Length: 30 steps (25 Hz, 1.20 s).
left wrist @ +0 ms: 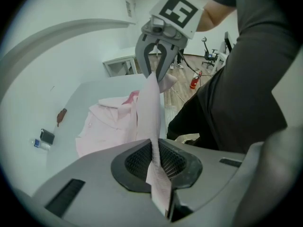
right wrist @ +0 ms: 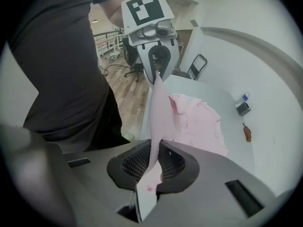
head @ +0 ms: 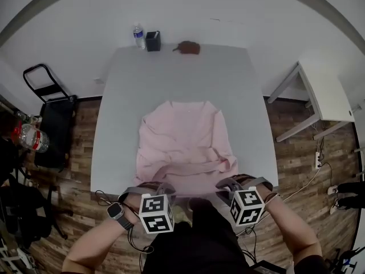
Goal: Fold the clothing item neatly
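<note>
Pink shirt point(head: 182, 147): head view, spread rumpled on grey bench point(head: 228, 79), its near hem held up off the bench's near edge. Left gripper view: left hand-held gripper point(left wrist: 156, 161) pinched narrow on hem cloth. Right gripper view: right hand-held gripper point(right wrist: 154, 162) likewise. Judged: first fold begun, none completed.
</note>
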### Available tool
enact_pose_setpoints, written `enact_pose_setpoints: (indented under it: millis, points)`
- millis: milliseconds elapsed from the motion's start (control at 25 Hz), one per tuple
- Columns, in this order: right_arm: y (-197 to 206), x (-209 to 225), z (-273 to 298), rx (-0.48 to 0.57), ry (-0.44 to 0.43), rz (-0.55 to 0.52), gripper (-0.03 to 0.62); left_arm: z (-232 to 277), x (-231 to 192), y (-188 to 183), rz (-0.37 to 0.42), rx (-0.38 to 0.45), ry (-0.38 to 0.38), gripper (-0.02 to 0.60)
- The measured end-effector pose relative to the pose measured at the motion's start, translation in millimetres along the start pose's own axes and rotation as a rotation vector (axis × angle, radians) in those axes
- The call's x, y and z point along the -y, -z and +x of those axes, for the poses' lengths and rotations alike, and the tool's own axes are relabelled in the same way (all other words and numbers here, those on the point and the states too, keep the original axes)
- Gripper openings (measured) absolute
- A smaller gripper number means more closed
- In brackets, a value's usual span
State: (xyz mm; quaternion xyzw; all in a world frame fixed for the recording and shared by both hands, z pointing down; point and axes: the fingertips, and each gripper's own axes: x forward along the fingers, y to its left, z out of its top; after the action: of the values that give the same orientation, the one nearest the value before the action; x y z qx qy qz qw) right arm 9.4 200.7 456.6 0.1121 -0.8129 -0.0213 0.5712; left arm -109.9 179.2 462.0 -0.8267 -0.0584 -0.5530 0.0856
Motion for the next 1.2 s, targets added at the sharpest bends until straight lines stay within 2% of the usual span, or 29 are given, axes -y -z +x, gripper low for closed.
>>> enact_pose_setpoints:
  millis: [160,400,640,880,960,1080,1120,1200]
  points:
    - [-5.7,52.1,-14.1,0.019,-0.087,-0.037,0.046,-18.0,-52.8,-4.3,0.006,-0.002,0.043,0.035]
    - [-1.2,160.0,3.2,0.029,-0.207,-0.085,0.046,-15.3,-161.8,-0.5,0.010,-0.079,0.085,0.035]
    - [26.2,241.4,47.7,0.005,-0.321,-0.095,0.046,31.2,-258.4,10.7,-0.063,-0.152,0.118,0.035]
    - [60.5,291.0,111.2,-0.057,-0.401,-0.070,0.046,97.4,-316.3,29.0,-0.146,-0.213,0.154,0.035]
    - [68.8,299.7,133.4,-0.058,-0.402,-0.059,0.046,120.0,-327.7,36.5,-0.186,-0.235,0.158,0.035]
    - [78.4,310.0,167.7,-0.025,-0.349,0.002,0.048,148.1,-336.3,52.2,-0.260,-0.262,0.159,0.036]
    - [80.3,314.3,174.5,-0.001,-0.318,0.040,0.049,153.7,-339.1,57.8,-0.291,-0.265,0.148,0.065]
    - [82.8,328.2,171.7,0.065,-0.212,0.134,0.108,155.9,-346.8,68.2,-0.355,-0.259,0.104,0.117]
